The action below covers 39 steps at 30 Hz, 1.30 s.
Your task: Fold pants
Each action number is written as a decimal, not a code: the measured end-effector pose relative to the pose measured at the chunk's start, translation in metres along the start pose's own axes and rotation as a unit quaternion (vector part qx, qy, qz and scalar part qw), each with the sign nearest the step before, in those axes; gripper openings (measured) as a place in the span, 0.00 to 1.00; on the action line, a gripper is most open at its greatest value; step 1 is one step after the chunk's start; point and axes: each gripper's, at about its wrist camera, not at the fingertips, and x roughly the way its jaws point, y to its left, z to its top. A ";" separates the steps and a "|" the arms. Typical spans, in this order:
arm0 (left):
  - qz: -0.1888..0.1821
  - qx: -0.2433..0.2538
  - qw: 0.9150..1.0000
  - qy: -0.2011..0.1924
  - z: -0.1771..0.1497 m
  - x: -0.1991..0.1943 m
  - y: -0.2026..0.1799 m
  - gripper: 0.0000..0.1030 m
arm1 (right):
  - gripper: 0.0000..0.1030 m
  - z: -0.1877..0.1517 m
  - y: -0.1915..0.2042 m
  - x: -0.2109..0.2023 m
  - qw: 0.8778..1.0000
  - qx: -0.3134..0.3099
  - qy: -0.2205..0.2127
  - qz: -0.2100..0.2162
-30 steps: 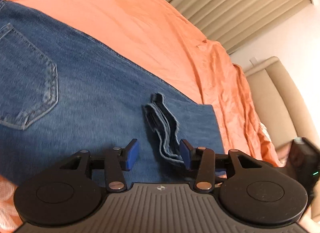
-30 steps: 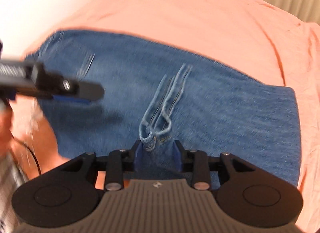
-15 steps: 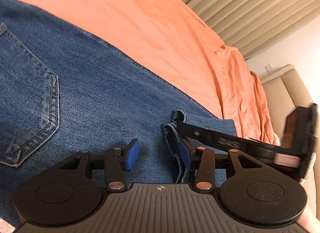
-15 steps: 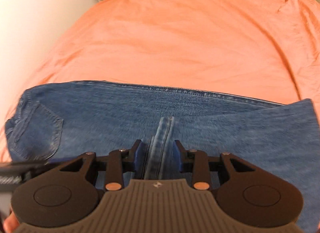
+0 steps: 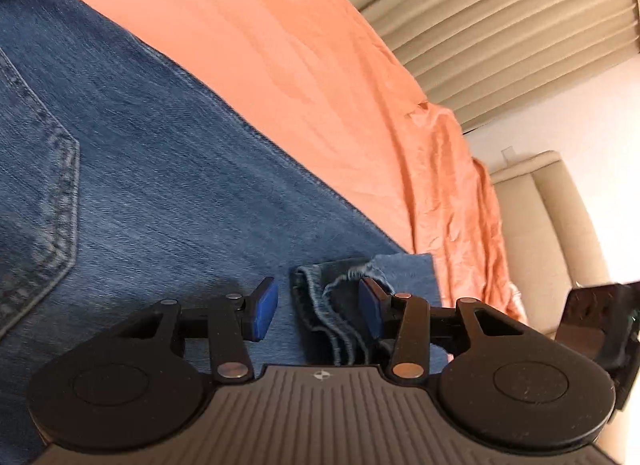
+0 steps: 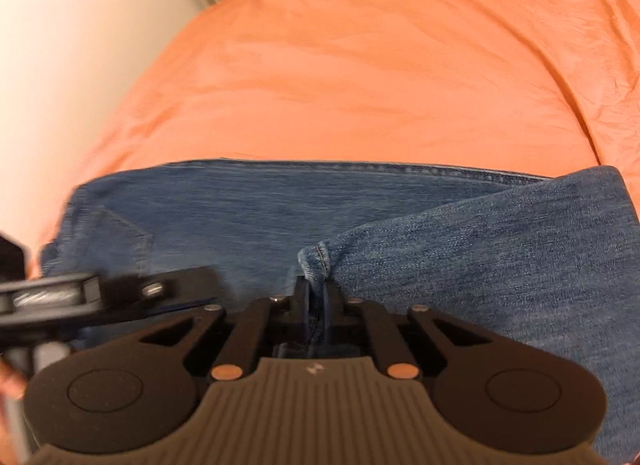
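- Jeans (image 6: 400,225) lie across the orange sheet (image 6: 380,65), partly folded, a back pocket (image 5: 40,185) facing up.
- We see the right gripper (image 6: 316,305) clenched on a bunched hem (image 6: 316,261) of the jeans, the denim pinched between its pads.
- We see the left gripper (image 5: 318,309) with its blue pads (image 5: 264,309) apart; the hem lies between them, just beside the right pad, and is not squeezed.
- Beige curtains (image 5: 520,25) hang beyond the bed.
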 end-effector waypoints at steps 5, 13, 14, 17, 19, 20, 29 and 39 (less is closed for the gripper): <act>-0.013 -0.016 1.000 0.001 -0.001 0.002 -0.004 0.49 | 0.02 -0.002 0.003 0.009 1.000 0.009 0.009 -0.003; -0.005 -0.012 1.000 0.005 -0.006 -0.007 -0.009 0.51 | 0.18 -0.005 0.003 0.027 1.000 0.009 0.005 -0.017; -0.004 -0.011 1.000 0.007 -0.006 -0.008 -0.010 0.52 | 0.20 -0.005 0.006 0.021 1.000 -0.001 -0.001 -0.019; -0.005 -0.014 1.000 0.013 -0.007 -0.004 -0.013 0.58 | 0.31 -0.006 0.011 -0.007 0.998 -0.037 -0.027 -0.039; -0.009 -0.020 1.000 0.014 -0.008 0.004 -0.013 0.69 | 0.31 -0.011 0.011 -0.025 0.994 -0.063 -0.047 -0.076; -0.011 -0.023 1.000 0.013 -0.009 0.010 -0.013 0.72 | 0.31 -0.015 0.008 -0.035 0.992 -0.073 -0.056 -0.090; 0.031 -0.024 0.999 0.023 -0.007 0.057 -0.018 0.46 | 0.31 -0.067 -0.056 -0.093 0.983 -0.059 -0.075 -0.158; 0.044 0.161 0.985 -0.045 -0.007 0.030 -0.096 0.06 | 0.31 -0.114 -0.133 -0.131 0.974 0.041 -0.121 -0.188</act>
